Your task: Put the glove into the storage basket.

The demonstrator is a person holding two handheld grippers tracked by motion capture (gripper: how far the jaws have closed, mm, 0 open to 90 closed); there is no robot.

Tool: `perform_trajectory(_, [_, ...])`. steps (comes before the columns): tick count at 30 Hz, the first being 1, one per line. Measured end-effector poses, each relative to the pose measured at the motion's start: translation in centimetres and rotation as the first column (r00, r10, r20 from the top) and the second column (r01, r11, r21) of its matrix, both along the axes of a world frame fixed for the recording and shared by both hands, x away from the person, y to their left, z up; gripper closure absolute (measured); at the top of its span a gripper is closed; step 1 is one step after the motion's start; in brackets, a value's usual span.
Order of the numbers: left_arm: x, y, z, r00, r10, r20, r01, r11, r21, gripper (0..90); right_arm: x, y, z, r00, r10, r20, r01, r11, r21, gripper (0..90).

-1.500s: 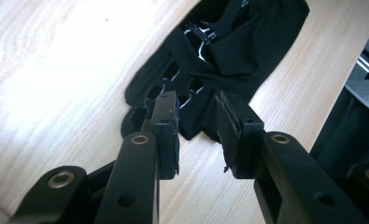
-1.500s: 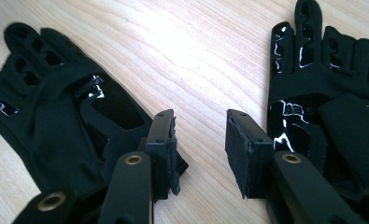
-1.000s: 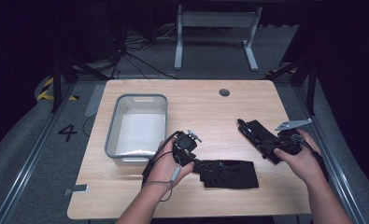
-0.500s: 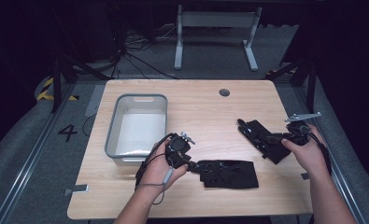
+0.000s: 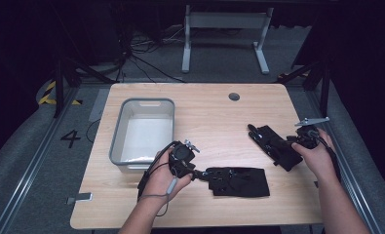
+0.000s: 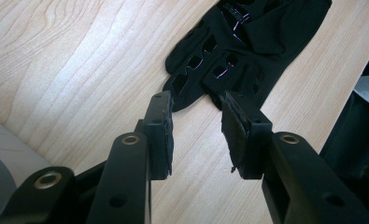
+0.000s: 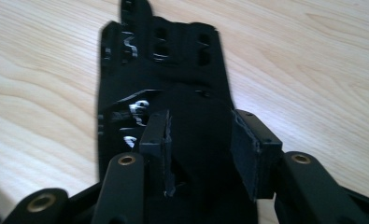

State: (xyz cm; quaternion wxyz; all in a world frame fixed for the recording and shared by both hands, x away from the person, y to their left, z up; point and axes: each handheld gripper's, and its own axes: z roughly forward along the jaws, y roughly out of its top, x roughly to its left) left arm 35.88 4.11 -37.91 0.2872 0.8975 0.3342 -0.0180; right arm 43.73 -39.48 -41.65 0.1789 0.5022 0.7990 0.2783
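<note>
Two black gloves lie flat on the wooden table (image 5: 209,112). One glove (image 5: 239,181) (image 6: 238,42) lies near the front, its finger end toward my left gripper (image 5: 200,173) (image 6: 196,116). That gripper is open, its pads a little wider than before, and the glove's edge sits just past their tips. The other glove (image 5: 273,145) (image 7: 163,60) lies slantwise at the right. My right gripper (image 5: 295,144) (image 7: 198,126) hangs over its cuff end. Its jaws have just been opening and stand apart above the fabric without pressing on it.
A grey plastic bin (image 5: 117,146) stands at the table's left, close behind the left hand. A round cable hole (image 5: 234,96) sits at the back. Table legs and cables lie on the dark floor beyond.
The right hand has shifted a little to the right at the slanted glove's cuff end. The left hand has stayed beside the front glove. Neither glove has moved.
</note>
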Motion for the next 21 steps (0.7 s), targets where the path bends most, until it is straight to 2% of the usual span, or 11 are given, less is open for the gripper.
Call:
perform_trajectory(2, [0.0, 0.0, 0.0, 1.0, -0.001, -0.003, 0.001, 1.0, 0.002, 64.1, 0.2, -0.5, -0.3, 0.9999, -0.012, 0.01, 0.012, 1.0, 0.001, 57.8])
perform_trajectory(7, [0.2, -0.5, -0.3, 0.9999, -0.01, -0.008, 0.01, 0.9999, 0.008, 64.1, 0.4, -1.4, -0.8, 0.9989, -0.046, -0.004, 0.046, 0.999, -0.003, 56.8])
perform_trajectory(12, [0.3, -0.6, -0.3, 0.9999, -0.013, -0.006, 0.013, 0.9999, 0.009, 64.0, 0.4, -1.4, -1.3, 0.999, -0.043, -0.008, 0.043, 0.999, -0.031, 55.3])
perform_trajectory(15, [0.3, -0.6, -0.2, 0.9999, -0.014, -0.002, 0.014, 0.9999, 0.008, 63.9, 0.5, -1.4, -1.6, 0.9986, -0.045, -0.029, 0.043, 0.998, -0.043, 53.9])
perform_trajectory(20, [0.3, -0.6, -0.3, 0.9999, -0.012, -0.002, 0.012, 0.9999, 0.005, 63.7, 0.5, -1.5, -2.1, 0.9978, -0.045, -0.049, 0.043, 0.999, -0.025, 54.8])
perform_trajectory(21, [0.3, -0.7, -0.3, 0.9999, -0.012, -0.003, 0.012, 0.9999, 0.009, 63.5, 0.5, -1.5, -2.2, 0.9973, -0.043, -0.061, 0.042, 0.999, -0.011, 59.4])
